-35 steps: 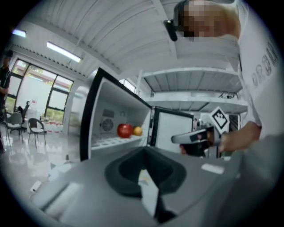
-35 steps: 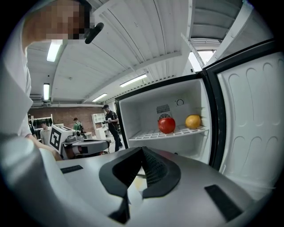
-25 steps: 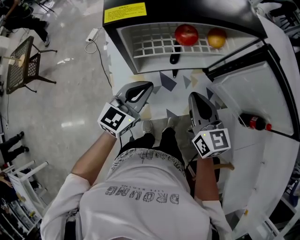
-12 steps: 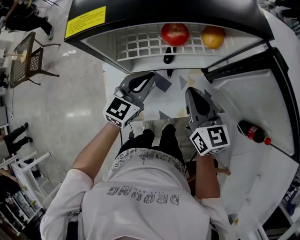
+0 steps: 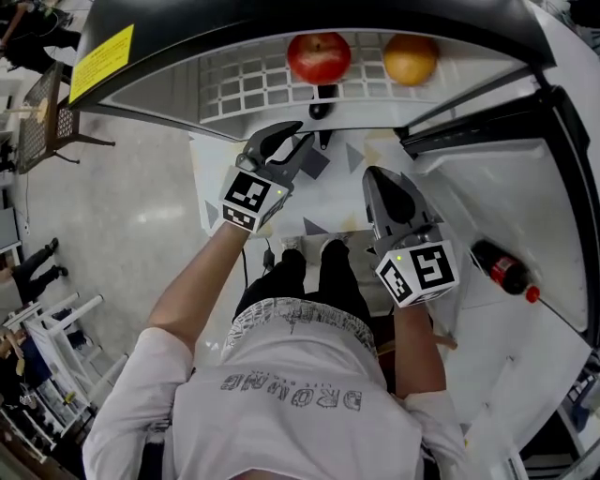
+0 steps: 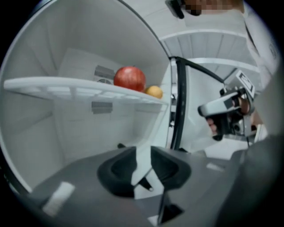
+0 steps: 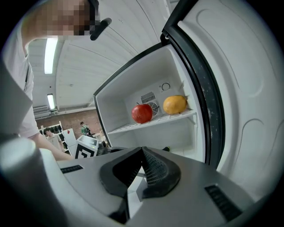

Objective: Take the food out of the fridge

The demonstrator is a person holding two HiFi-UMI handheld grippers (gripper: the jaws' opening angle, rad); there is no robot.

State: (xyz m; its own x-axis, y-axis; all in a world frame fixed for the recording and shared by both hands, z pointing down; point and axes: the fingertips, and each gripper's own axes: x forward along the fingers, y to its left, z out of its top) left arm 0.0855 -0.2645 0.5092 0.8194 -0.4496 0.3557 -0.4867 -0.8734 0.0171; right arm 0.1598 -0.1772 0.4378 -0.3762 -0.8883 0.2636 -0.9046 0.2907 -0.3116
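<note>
Open white fridge: on its wire shelf sit a red apple and an orange beside it. Below the shelf, the left gripper has empty jaws that have just been opening; the right gripper has its jaws closed together, empty.

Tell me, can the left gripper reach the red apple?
Probably yes: the fridge stands open, nothing blocks the left gripper from the apple, and its empty jaws have just been opening.
</note>
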